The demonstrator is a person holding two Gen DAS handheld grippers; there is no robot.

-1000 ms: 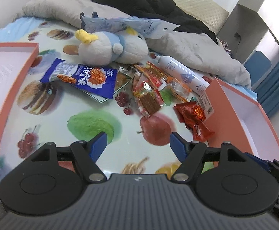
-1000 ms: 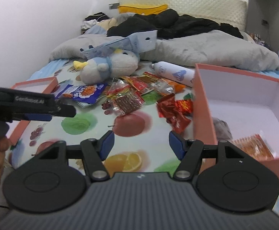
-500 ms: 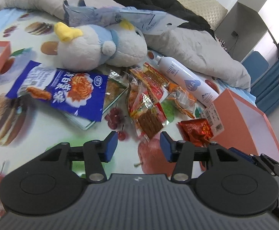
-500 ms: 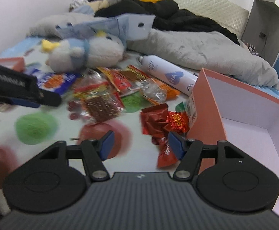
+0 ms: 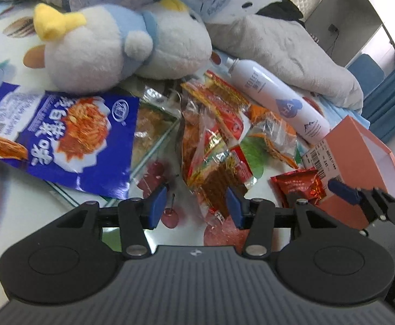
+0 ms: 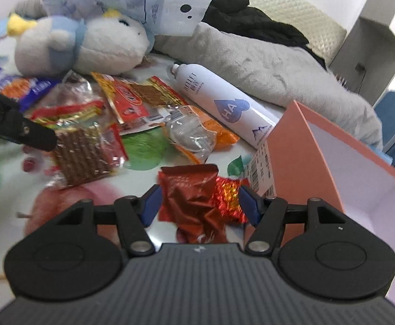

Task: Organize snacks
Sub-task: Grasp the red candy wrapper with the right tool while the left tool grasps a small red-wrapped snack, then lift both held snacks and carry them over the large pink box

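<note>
Snacks sit in a loose pile on the bed, right in front of both tools. Left hand-held gripper (image 5: 196, 205) is spread, fingers either side of the clear brown-cracker pack (image 5: 219, 181). Right hand-held gripper (image 6: 198, 204) is spread too, straddling the crumpled red wrapper (image 6: 192, 197), which lies just beside the orange box (image 6: 300, 157). Further out: blue noodle bag (image 5: 67, 138), white bottle (image 6: 224, 105), and a plush toy (image 5: 116, 46) behind the pile.

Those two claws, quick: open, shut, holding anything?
Left gripper: open, empty, over clear packet of brown snack strips.
Right gripper: open, empty, straddling crinkled red foil packets.
</note>
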